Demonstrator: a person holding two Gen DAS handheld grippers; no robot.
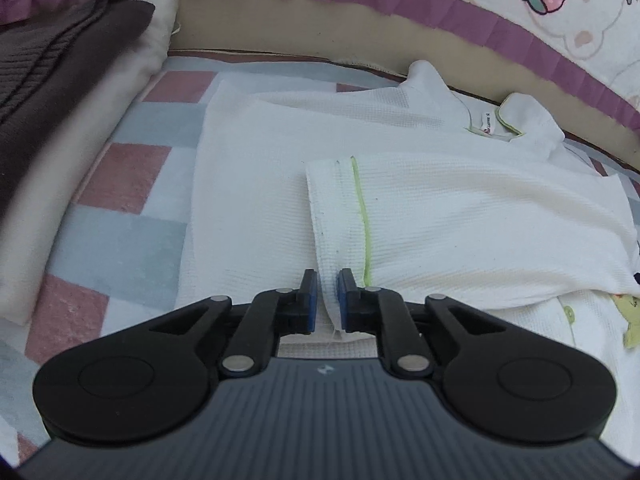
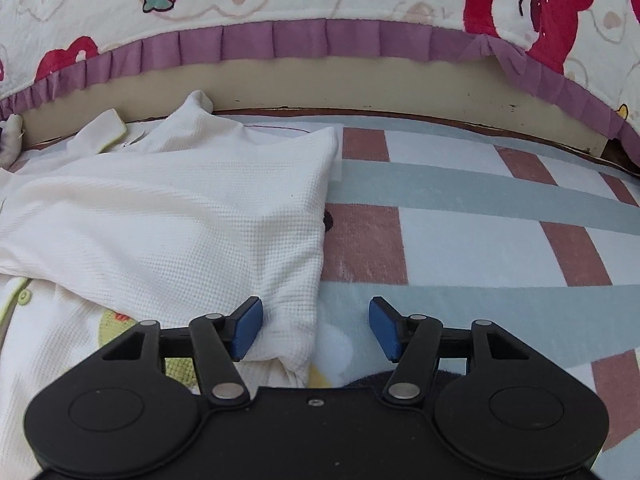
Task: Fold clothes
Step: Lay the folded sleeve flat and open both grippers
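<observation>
A checked mat [image 1: 132,236] of pink, grey-blue and white squares covers the surface. Far behind runs a purple-frilled bedspread [image 2: 280,44]; at far left sits a stack of folded clothes [image 1: 60,120]. The white waffle-knit shirt [image 1: 440,216] lies mid-mat, collar [image 1: 516,120] far, hem near. The left gripper [image 1: 328,300] pinches its green-trimmed sleeve cuff [image 1: 336,216]. The right gripper [image 2: 316,328] stands spread around the shirt's right edge, not pressing it.

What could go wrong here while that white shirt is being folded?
The left gripper pinches only the thin cuff edge of the sleeve, so it might slip out. The right gripper stands open beside the shirt's fold; closing there could catch several layers and bunch the white shirt.
</observation>
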